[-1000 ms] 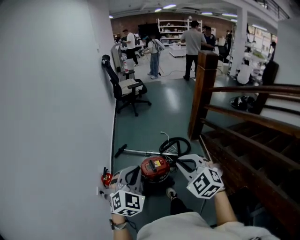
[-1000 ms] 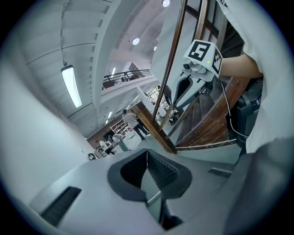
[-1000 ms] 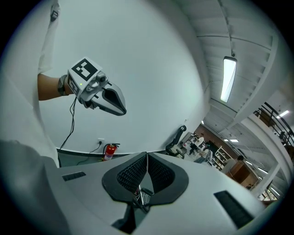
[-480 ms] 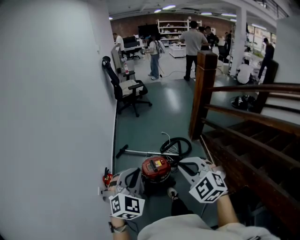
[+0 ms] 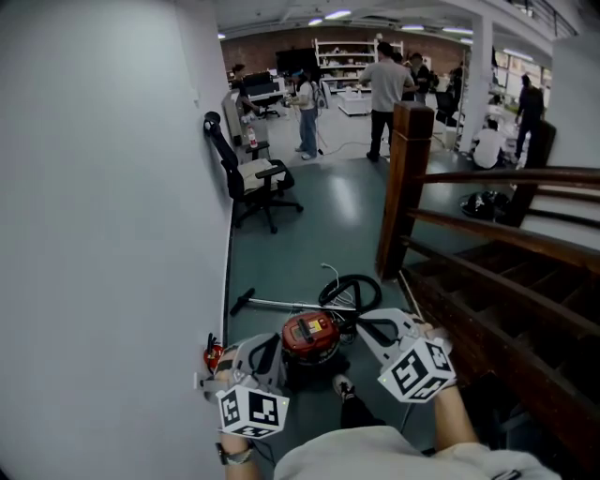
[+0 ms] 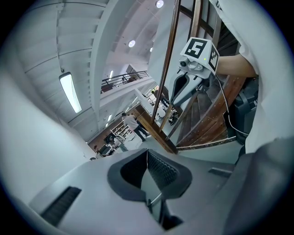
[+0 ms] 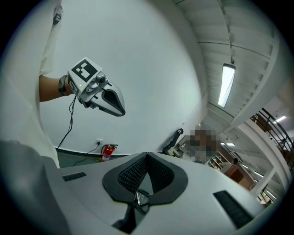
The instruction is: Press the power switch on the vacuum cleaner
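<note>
head view, left gripper [image 5: 263, 357] and right gripper [image 5: 367, 327] closed empty, flanking vacuum cleaner [image 5: 310, 337]

**Open-plan lab/workshop hall, stairwell corner**

Several people [image 5: 386, 82] are standing and working around benches at the far end. Open shelving [image 5: 349, 49] is lining the back wall, under strip ceiling lights [image 5: 337, 14]. An office chair [image 5: 251, 180] is sitting against the white wall on a teal-grey floor [image 5: 323, 230]. A wooden staircase [image 5: 506, 281] with a heavy newel post [image 5: 404, 187] is running along the right. A fire extinguisher [image 5: 214, 357] is standing by a wall socket. A railed upper gallery [image 6: 125, 80] is showing overhead.
</note>
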